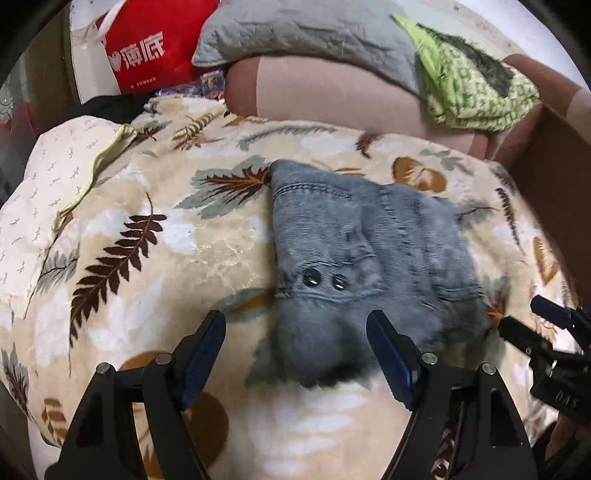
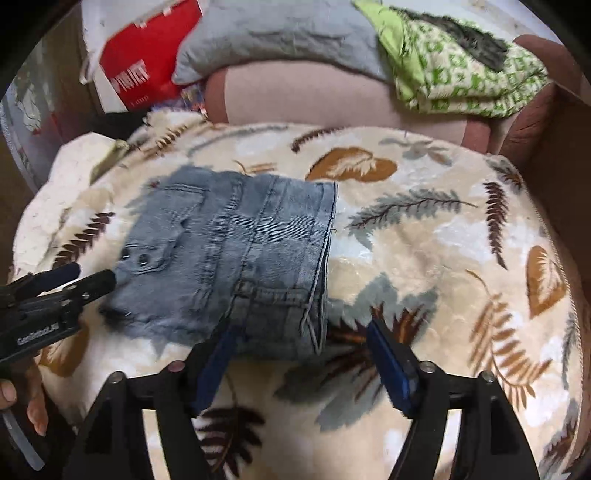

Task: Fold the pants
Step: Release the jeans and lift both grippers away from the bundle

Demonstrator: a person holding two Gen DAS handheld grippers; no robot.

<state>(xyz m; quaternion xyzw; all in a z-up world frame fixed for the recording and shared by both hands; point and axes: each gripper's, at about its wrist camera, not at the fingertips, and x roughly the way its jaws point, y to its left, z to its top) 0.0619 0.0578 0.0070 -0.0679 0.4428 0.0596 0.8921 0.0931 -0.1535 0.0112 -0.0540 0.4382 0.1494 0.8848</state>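
Note:
Grey-blue denim pants [image 1: 369, 251] lie folded into a compact bundle on a leaf-patterned fleece blanket [image 1: 147, 240], two dark snaps facing up. My left gripper [image 1: 295, 325] hovers open at the bundle's near edge, the denim lying loose between its blue pads. In the right wrist view the pants [image 2: 236, 258] sit left of centre, hem edge toward the right. My right gripper [image 2: 301, 332] is open over the near right corner, its left finger above the denim. Each gripper shows in the other's view: the right gripper [image 1: 521, 314] and the left gripper [image 2: 94, 275].
A grey pillow [image 1: 303, 33], a green patterned cloth [image 1: 472, 85] and a red bag [image 1: 155, 48] lie behind on a pink cushion [image 1: 332, 96]. A brown box wall [image 1: 554, 177] stands at the right. A person's hand [image 2: 22, 402] holds the left gripper.

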